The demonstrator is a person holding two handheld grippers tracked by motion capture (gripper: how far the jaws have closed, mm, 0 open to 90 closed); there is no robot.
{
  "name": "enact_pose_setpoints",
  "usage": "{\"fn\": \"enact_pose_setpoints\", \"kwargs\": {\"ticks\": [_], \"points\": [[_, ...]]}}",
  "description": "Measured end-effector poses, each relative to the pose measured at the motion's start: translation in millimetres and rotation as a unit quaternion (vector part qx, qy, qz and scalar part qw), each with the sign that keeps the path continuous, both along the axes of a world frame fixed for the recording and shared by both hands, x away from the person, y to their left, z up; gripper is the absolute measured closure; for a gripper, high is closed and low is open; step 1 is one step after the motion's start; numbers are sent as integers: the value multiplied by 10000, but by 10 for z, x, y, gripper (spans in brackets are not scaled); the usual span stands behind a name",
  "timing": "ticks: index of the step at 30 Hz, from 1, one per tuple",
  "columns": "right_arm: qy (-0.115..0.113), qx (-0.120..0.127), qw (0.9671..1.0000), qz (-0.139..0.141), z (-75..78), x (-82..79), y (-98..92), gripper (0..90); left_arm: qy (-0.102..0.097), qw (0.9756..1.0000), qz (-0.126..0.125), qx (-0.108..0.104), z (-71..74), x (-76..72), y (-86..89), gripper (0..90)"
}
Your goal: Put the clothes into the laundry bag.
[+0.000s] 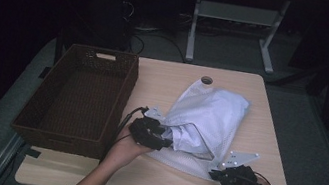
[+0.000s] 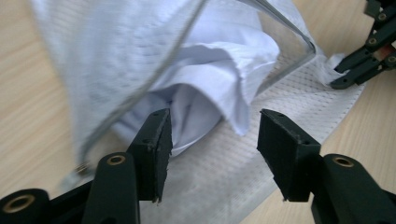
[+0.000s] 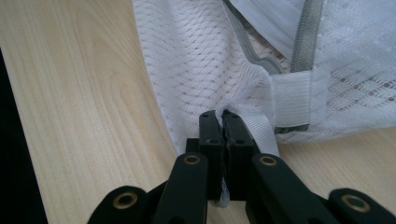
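High view: table (image 1: 267,135) bearing one brown wicker basket (image 1: 123,98) at its left, nothing inside it; beside it, mid-table, one white mesh bag (image 1: 214,113) lying flat with its mouth toward the person, white cloth stuffed within. Left gripper (image 1: 167,143) sits at the bag's mouth; right gripper (image 1: 213,174) sits at the bag's near corner. Judged state of work: cloth mostly bagged, zip not yet closed, basket not yet loaded. Left gripper view: left gripper (image 2: 212,140) with jaws apart, nothing pinched; the gap looks onto the cloth (image 2: 210,88) bulging out of the open mouth, over the bag's lower mesh layer (image 2: 224,182); grey zip edge (image 2: 154,77) hangs loose above. Right gripper (image 2: 343,74) seen at far right on the bag's edge. Right gripper view: right gripper (image 3: 223,119) clamped tight on the bag's (image 3: 196,65) mesh corner next to a white tab (image 3: 290,98); the zip (image 3: 306,32) runs up from it. Bag rests on the table (image 3: 84,116).
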State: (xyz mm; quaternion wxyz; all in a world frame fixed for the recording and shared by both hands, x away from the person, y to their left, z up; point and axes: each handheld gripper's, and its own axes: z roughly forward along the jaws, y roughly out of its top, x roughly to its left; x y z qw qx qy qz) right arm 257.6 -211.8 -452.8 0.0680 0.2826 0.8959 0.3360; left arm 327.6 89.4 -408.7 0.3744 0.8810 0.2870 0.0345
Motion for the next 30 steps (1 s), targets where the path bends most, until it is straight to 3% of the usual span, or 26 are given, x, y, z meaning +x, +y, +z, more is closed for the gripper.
{"fn": "enact_pose_setpoints", "kwargs": {"ticks": [3, 7, 11, 13, 16, 19, 22, 25, 30], "points": [[15, 8, 10000, -10, 2, 3, -12, 877, -32, 10000, -51, 28, -11, -32, -103, 440], [26, 35, 10000, -19, 6, 3, -28, 877, -213, 9998, -40, 51, 85, -90, -133, 473], [45, 18, 10000, -20, 1, 8, -31, 877, -190, 9997, -161, -8, 178, -145, -159, 608], [51, 18, 10000, -21, 2, 9, -30, 877, -123, 9996, -252, 95, 143, -141, -218, 630], [47, 34, 10000, -24, 8, 3, -29, 877, -48, 9995, -246, 167, 37, -74, -310, 531], [70, 39, 10000, -23, 9, 3, -32, 878, -38, 9994, -247, 259, -70, 35, -452, 547], [77, 29, 10000, -2, 5, 6, -34, 878, -97, 9986, -224, 471, -151, 145, -609, 671], [77, 37, 10000, 19, 6, 7, -47, 878, -119, 9986, -208, 480, -202, 240, -695, 844], [79, 67, 9999, -32, 7, 19, -92, 864, -50, 9995, -132, 293, -240, 311, -707, 870]]}}
